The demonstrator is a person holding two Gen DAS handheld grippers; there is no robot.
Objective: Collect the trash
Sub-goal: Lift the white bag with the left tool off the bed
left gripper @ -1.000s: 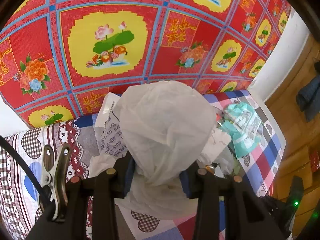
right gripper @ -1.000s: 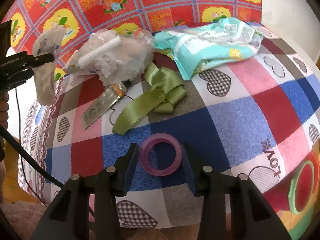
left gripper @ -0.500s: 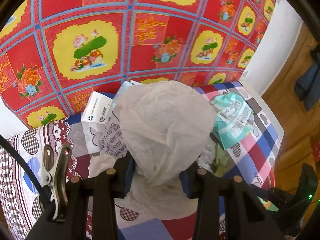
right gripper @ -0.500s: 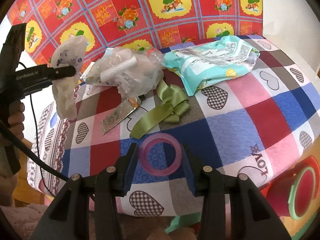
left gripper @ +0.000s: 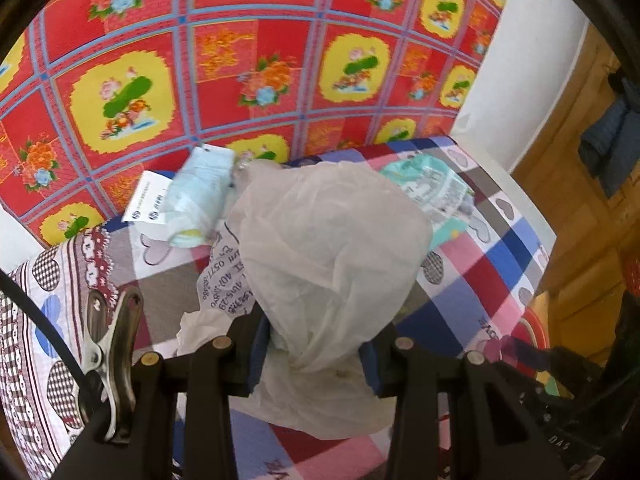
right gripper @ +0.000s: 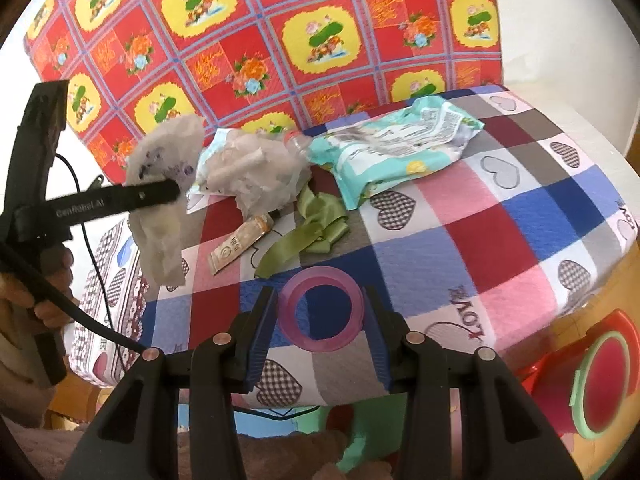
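Note:
My left gripper (left gripper: 312, 344) is shut on a crumpled white plastic bag (left gripper: 332, 248) with printed text, held above the checked heart cloth (left gripper: 496, 264). From the right wrist view that same gripper (right gripper: 172, 192) hangs at the left with the bag (right gripper: 164, 208) drooping from it. My right gripper (right gripper: 320, 320) is shut on a pink tape ring (right gripper: 321, 308), lifted over the cloth's near edge. On the cloth lie a teal wrapper (right gripper: 392, 152), crumpled clear plastic (right gripper: 256, 172), a green ribbon (right gripper: 316, 232) and a small tan tube (right gripper: 240, 244).
A red bin with a green rim (right gripper: 604, 384) stands low at the right, below the cloth's edge. A red floral sheet (right gripper: 280, 40) backs the seat. A light blue pack (left gripper: 200, 196) and a white slip (left gripper: 150, 200) lie at the cloth's far edge. A hand (right gripper: 44, 304) holds the left tool.
The left gripper has carried the bag sideways, away from the pile. The right gripper has risen and drawn back with the ring, so more cloth and the red bin show.

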